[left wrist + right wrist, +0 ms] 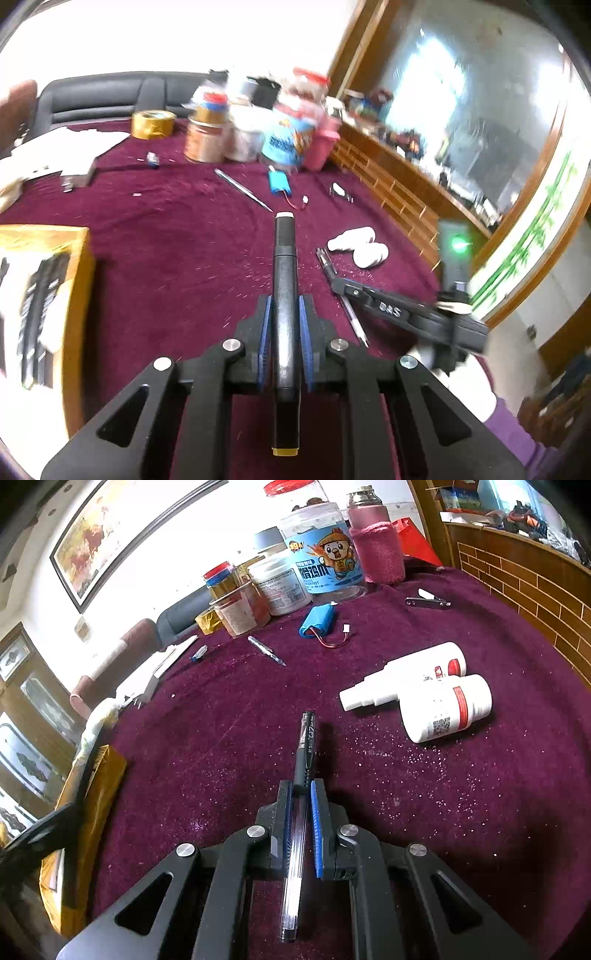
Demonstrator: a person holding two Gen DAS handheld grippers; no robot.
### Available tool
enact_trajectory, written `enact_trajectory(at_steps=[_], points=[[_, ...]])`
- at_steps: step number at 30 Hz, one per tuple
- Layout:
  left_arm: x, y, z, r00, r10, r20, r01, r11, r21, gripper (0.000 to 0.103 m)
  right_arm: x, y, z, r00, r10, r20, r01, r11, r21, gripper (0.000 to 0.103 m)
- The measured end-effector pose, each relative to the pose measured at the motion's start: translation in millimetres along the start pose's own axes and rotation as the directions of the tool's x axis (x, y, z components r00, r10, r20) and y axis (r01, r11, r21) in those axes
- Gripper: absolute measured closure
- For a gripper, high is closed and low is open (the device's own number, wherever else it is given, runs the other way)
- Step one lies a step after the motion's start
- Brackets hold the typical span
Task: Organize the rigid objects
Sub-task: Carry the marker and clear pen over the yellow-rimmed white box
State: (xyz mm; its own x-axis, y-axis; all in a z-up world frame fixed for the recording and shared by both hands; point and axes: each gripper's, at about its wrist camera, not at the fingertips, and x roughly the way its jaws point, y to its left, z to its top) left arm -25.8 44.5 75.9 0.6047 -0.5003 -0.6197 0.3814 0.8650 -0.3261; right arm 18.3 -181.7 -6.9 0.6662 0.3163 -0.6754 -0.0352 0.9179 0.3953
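Two pinches, left gripper [285, 306] clamping black marker [284, 295], right gripper [302, 794] clamping gel pen [301, 794]

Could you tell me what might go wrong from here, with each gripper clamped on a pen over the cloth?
1. The left gripper grips its black marker near mid-length, so the long ends might pivot or snag on the way to the yellow box.
2. The right gripper pinches a slim clear pen lengthwise; it could slide out if tilted.
3. The two white bottles lie on their sides close by; a stray knock might roll them.
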Motion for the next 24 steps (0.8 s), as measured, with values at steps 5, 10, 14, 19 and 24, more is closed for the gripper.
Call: enact_trajectory(at_steps=[5,10,14,19,24], points=[[-56,33,-24,0.998,0.021,0.065,-0.015,0.996,-0.09,0.091,1,-2,0,1.0,-0.008,-0.002,0.008,1.0,0.014,0.094],[-83,63,-48,0.995,0.067,0.074,-0.055,0.987,-0.148,0.091,-6,4,-1,1.0,-0.008,0.011,0.008,1.0,0.008,0.094],[-100,89,-57,0.993,0.076,0.089,-0.054,0.974,-0.219,0.091,-28,25,-5,0.993,0.117,0.022,-0.117,0.993,0.023,0.094],[-124,108,-57,0.982,0.134,0.133,-0.097,0.963,-0.252,0.091,-38,88,-12,0.951,0.307,-0.025,-0.308,0.951,-0.028,0.094],[-143,132,-66,0.969,0.197,0.152,-0.146,0.944,-0.294,0.091,-19,163,-35,0.887,0.438,-0.147,-0.452,0.888,-0.081,0.094]])
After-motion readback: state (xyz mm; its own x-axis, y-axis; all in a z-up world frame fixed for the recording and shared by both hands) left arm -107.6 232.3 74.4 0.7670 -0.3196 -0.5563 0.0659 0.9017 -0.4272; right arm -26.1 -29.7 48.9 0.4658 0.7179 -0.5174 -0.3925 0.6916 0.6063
